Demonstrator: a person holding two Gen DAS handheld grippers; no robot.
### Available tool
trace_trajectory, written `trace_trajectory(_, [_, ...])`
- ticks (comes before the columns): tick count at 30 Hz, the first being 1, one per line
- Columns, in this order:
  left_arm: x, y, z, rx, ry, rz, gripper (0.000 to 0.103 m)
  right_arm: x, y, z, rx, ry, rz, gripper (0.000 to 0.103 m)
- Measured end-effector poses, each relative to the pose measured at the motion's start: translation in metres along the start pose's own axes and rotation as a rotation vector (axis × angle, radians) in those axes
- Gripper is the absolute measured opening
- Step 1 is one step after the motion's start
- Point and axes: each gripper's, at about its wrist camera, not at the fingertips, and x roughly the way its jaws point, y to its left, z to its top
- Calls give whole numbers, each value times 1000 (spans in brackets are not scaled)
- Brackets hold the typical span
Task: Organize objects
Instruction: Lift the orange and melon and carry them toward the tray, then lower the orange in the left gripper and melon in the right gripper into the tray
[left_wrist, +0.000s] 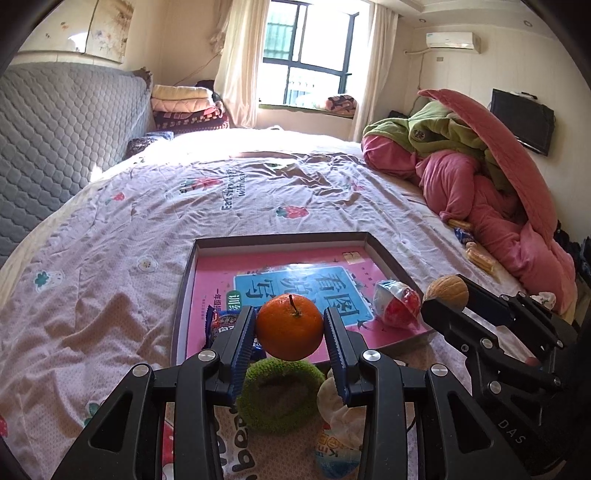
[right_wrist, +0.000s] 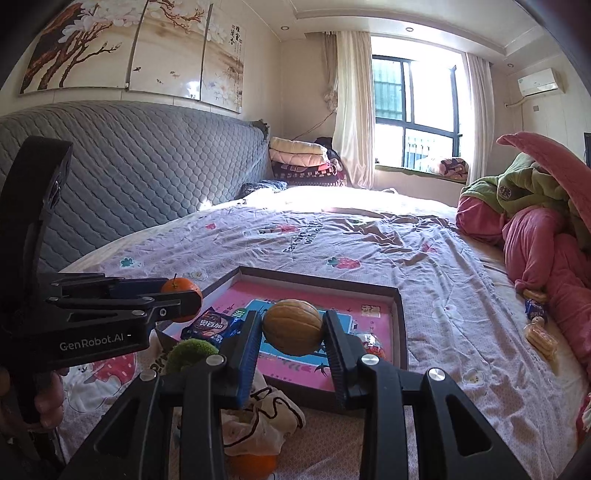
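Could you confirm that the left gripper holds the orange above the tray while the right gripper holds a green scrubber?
Not quite: the right gripper holds a tan walnut, as the right wrist view shows. The green scrubber lies on the bed, held by neither gripper. The rest stands: the left gripper holds the orange near the tray.

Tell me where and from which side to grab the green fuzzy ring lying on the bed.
Take the green fuzzy ring across one arm of its loop, coming from above: one finger into the centre hole, one outside. It lies flat on the bed sheet, so its sides give little to pinch. Both tools are full now.
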Motion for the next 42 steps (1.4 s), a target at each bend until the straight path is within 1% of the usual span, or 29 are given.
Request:
trace_trajectory(13, [19,16,18,-22,15,5,39,17,-3,11,-9,0,-2,34])
trace_trajectory(28, [32,23,45,-21,-14,16,39,32,-9,25,-20,-7,-3,35])
trace_trajectory(33, [43,23,43,-16,2,15,39,43,-12,24,-22,8,0,35])
trace_trajectory(42, [68,14,24,7,68,3,39,62,-18,6,-8,90,5,35])
